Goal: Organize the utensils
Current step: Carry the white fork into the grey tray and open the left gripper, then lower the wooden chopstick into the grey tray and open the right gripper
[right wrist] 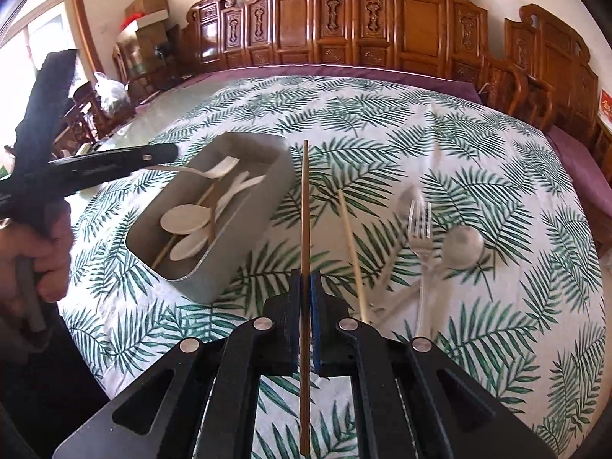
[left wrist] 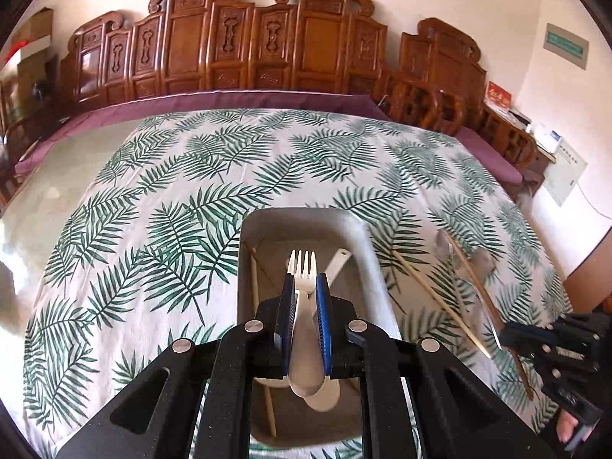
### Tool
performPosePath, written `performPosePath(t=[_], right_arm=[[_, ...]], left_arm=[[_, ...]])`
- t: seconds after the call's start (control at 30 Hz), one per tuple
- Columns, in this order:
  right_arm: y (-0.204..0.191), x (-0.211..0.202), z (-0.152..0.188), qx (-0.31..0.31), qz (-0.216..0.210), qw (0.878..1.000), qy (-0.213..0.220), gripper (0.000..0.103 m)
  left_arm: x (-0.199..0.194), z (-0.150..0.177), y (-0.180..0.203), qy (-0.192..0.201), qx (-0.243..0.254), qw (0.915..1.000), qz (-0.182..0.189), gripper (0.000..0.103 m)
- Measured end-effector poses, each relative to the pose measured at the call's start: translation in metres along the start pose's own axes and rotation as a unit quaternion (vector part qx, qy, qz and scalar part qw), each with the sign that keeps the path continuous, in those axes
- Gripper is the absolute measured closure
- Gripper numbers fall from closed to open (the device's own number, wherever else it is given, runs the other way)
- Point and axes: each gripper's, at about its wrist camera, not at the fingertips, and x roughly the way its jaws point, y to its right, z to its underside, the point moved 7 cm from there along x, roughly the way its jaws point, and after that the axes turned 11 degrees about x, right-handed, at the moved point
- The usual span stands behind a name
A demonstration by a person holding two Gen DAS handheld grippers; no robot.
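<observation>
My left gripper (left wrist: pixel 305 277) is shut on a white plastic fork (left wrist: pixel 302 267) and holds it over the grey tray (left wrist: pixel 367 244); it also shows in the right wrist view (right wrist: pixel 168 153). The tray (right wrist: pixel 244 252) holds white spoons (right wrist: pixel 183 220), a fork and a pale chopstick. My right gripper (right wrist: pixel 305 273) is shut on a brown chopstick (right wrist: pixel 305 206), held above the cloth right of the tray. A pale chopstick (right wrist: pixel 350 244), a clear fork (right wrist: pixel 420 237) and a clear spoon (right wrist: pixel 461 246) lie on the cloth to the right.
The table carries a white cloth with green leaf print (right wrist: pixel 382 122). Carved wooden chairs (right wrist: pixel 401 19) line the far side and right. A hand (right wrist: pixel 34 252) grips the left tool's handle.
</observation>
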Motion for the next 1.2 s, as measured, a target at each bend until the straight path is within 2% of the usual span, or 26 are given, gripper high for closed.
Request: performPosePath(t=[0.27,0.53,0.67,0.77,0.97,1.07,1.2], right_arm=[[-0.005,0.008,-0.005,0.001,-0.013,1.0,-0.004,0.097],[-0.01,0.011,-0.011,0.006,-0.023,1.0,-0.003,0.097],[-0.018,0.011,-0.015,0.005,-0.029,1.0,0.0,0.097],[-0.025,0.012,-0.018,0.005,-0.034,0.999,0.002,0.097],[-0.041,0.018,-0.027,0.01,-0.048,0.999,0.006,0.097],[-0.05,0.023,-0.03,0.01,-0.055,0.998,0.006,0.097],[-0.064,0.032,-0.036,0.01,-0.064,0.998,0.005,0.097]], left_arm=[[0.032,0.007,-0.003,-0.027,-0.004,0.9996,-0.009,0.093],[0.046,0.015,0.002,-0.05,0.002,0.9987,-0.003,0.092],[0.039,0.011,-0.004,-0.039,-0.006,0.9992,0.004,0.074],[0.031,0.008,-0.006,-0.033,-0.011,0.9993,0.012,0.071],[0.008,0.0,-0.016,-0.012,-0.007,0.9999,0.004,0.054],[-0.004,-0.001,-0.025,-0.002,-0.005,1.0,-0.004,0.049],[-0.016,-0.004,-0.037,0.01,-0.003,0.9998,-0.019,0.032]])
